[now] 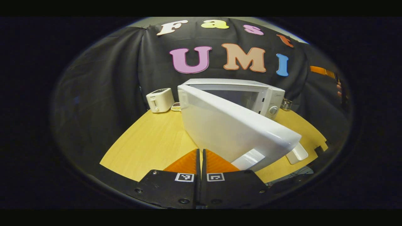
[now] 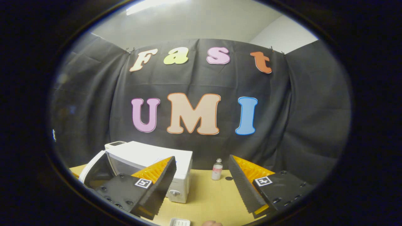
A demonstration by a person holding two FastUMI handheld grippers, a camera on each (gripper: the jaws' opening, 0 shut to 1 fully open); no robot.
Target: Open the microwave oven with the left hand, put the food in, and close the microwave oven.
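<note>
Microwave oven stands at the back of the wooden table in the left gripper view, its door swung partly open toward the camera. The left gripper sits low in front of the door with its jaws closed together, holding nothing. A handle-like tab shows near the door's free lower corner, to the right of the jaws. A toaster stands to the left of the oven by the black cloth.

In the right gripper view, the oven sits at lower left with the door hanging ajar. The right gripper is held above the table with its jaws spread wide and empty. A small bottle stands on the table between the fingers, farther back. A small white tray lies at the bottom edge; whether it holds the food I cannot tell.

The door looks only part-way open, so the likely trouble is carrying food in through too narrow a gap and knocking it against the door edge. The empty right jaws could also tip the bottle while reaching across.
</note>
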